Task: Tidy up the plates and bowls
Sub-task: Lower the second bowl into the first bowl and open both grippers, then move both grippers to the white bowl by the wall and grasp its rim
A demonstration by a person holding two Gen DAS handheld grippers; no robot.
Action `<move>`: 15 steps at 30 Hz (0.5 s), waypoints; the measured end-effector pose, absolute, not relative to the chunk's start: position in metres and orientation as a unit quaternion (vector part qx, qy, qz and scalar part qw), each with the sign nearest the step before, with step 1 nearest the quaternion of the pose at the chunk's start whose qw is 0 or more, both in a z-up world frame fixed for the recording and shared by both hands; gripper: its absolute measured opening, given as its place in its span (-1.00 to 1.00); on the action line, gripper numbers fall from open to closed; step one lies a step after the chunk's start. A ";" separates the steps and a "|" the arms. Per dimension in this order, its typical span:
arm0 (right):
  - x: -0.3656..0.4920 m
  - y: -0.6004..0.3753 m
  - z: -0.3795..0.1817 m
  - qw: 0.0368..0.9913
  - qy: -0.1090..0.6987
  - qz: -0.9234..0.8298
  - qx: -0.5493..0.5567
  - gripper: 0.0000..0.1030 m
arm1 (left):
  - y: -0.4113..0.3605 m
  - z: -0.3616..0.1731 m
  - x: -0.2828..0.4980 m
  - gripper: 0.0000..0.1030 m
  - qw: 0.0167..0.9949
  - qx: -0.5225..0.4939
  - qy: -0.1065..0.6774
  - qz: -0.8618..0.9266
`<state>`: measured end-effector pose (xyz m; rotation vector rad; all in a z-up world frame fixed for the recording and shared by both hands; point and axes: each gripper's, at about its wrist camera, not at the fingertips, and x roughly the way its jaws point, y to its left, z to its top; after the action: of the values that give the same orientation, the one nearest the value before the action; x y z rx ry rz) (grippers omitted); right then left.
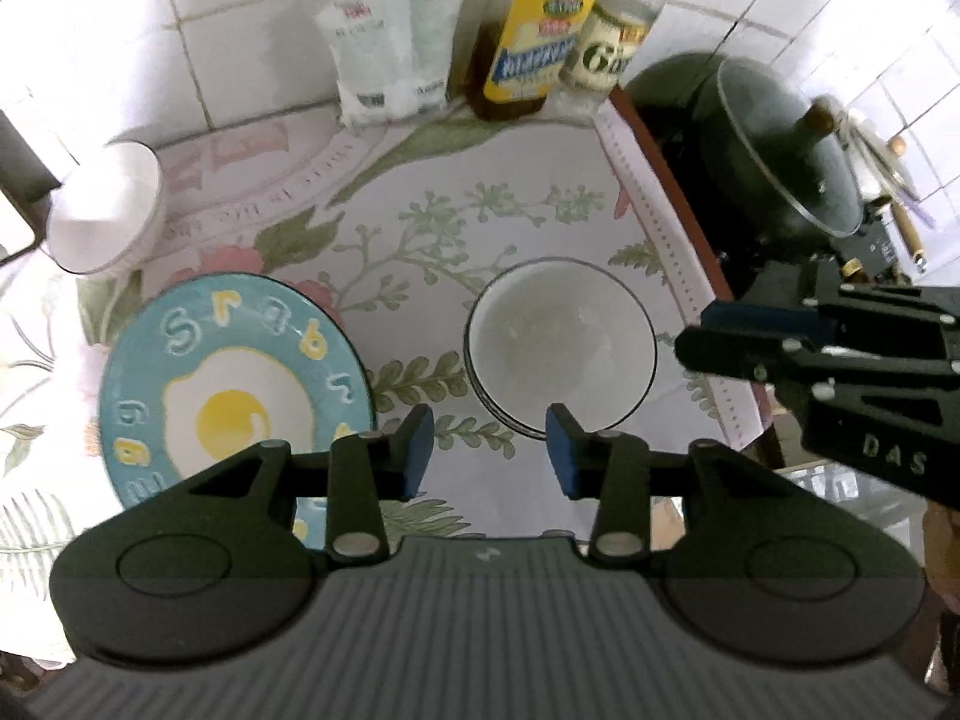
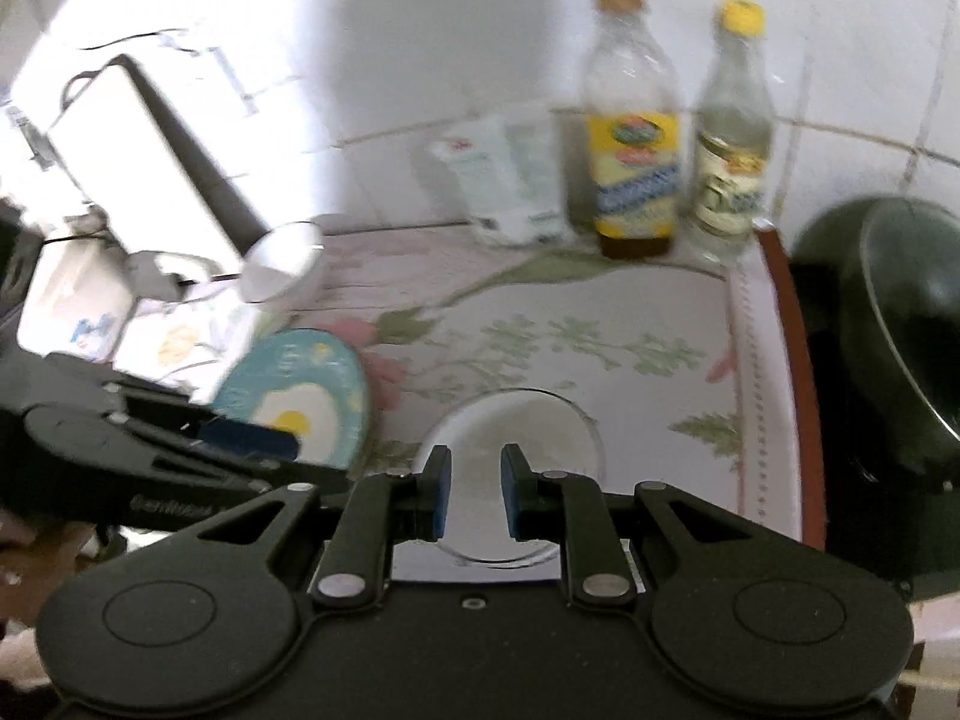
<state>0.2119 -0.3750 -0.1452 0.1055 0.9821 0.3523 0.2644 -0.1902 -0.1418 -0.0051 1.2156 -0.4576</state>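
While both grippers hang spread and empty, the right gripper [image 2: 474, 492] approaches the white bowl [image 2: 516, 456]. Next, I think, it must pinch the rim; the left gripper [image 1: 489, 450] waits near the plate [image 1: 234, 384].

The plate [image 1: 234, 384] lies on the table [image 1: 540, 222], at the left. The bowl [image 1: 561, 339] sits to its right, apart from it. A second bowl [image 1: 105, 207] sits behind the plate. Two bottles [image 1: 522, 48] and a bag [image 1: 384, 54] stand at the back by the wall. A pot [image 1: 774, 150] sits right of the table.

Blk grippers [image 1: 489, 450], blue pads [image 2: 440, 495]
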 end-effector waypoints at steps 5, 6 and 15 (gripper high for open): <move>0.200 -0.349 -0.117 0.878 0.439 0.189 0.033 -0.45 | -0.160 -0.117 0.255 -0.21 0.806 -0.001 0.548 -0.223; 0.198 -0.344 -0.112 0.880 0.434 0.191 0.030 -0.42 | -0.153 -0.113 0.253 -0.21 0.809 0.003 0.543 -0.225; 0.197 -0.281 -0.089 0.892 0.404 0.202 0.028 -0.08 | -0.093 -0.094 0.244 -0.21 0.837 0.049 0.502 -0.211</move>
<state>0.1967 -0.2805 -0.0892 0.0580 0.8388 0.4187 0.2441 -0.0935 -0.0937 0.1035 1.0619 -0.4463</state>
